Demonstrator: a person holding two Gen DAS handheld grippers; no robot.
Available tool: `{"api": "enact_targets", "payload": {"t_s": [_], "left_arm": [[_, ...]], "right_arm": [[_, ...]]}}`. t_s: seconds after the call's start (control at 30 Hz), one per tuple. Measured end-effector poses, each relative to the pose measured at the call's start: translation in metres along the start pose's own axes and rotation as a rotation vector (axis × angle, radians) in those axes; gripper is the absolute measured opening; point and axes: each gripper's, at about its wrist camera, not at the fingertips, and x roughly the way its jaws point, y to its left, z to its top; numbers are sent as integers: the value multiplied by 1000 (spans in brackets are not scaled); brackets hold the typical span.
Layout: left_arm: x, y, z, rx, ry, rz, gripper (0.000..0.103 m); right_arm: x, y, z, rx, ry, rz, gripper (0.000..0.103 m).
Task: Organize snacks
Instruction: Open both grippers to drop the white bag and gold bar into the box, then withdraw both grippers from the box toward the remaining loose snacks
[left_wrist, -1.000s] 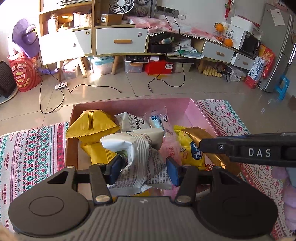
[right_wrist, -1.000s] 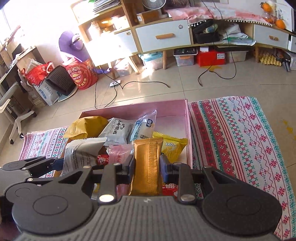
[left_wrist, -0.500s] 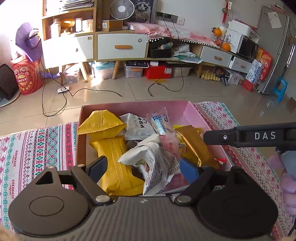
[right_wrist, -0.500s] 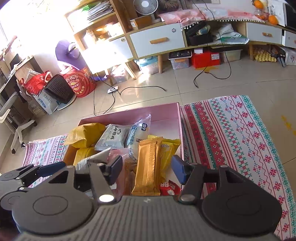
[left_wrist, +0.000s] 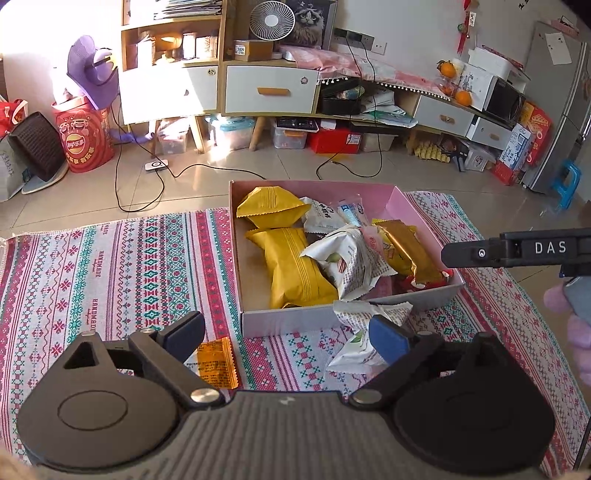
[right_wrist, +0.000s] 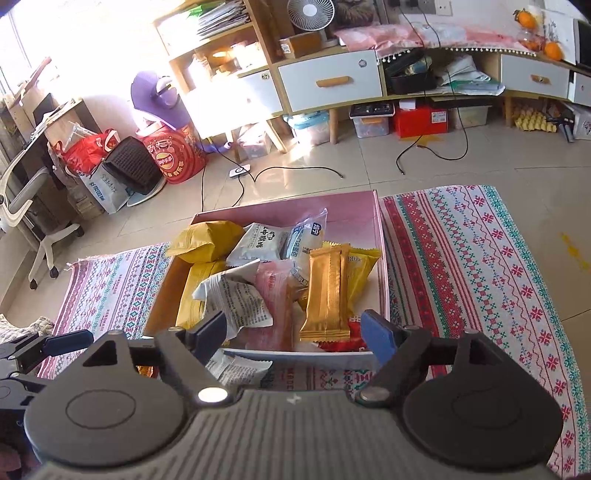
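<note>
A pink box (left_wrist: 400, 201) on the patterned mat holds several snack packs: yellow packs (left_wrist: 293, 267), a white printed pack (left_wrist: 349, 260) and a gold bar (left_wrist: 408, 249). The box (right_wrist: 382, 236), gold bar (right_wrist: 327, 291) and white pack (right_wrist: 236, 295) also show in the right wrist view. My left gripper (left_wrist: 286, 336) is open and empty, near the box's front wall. An orange packet (left_wrist: 218, 363) and a white packet (left_wrist: 364, 332) lie on the mat by its fingers. My right gripper (right_wrist: 295, 332) is open and empty over the box's near edge.
The patterned mat (left_wrist: 110, 266) lies on a tiled floor. Cables (left_wrist: 155, 184) trail on the floor behind the box. Cabinets (left_wrist: 269, 88), a red bag (left_wrist: 85, 140) and storage bins (left_wrist: 236, 133) stand along the far wall. The right gripper's finger (left_wrist: 517, 251) reaches in from the right.
Both grippers opened, let go of the white pack and the gold bar in the box, and pulled back toward the near side.
</note>
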Motion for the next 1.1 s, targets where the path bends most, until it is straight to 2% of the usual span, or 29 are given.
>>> {"api": "enact_targets", "payload": {"t_s": [0.6, 1.1], "left_arm": [[-32, 22, -49, -30, 25, 25, 103], [-25, 27, -72, -2, 36, 55, 103]], "right_arm": [[-17, 26, -47, -93, 15, -14, 89], [-14, 37, -76, -179, 35, -37, 92]]}}
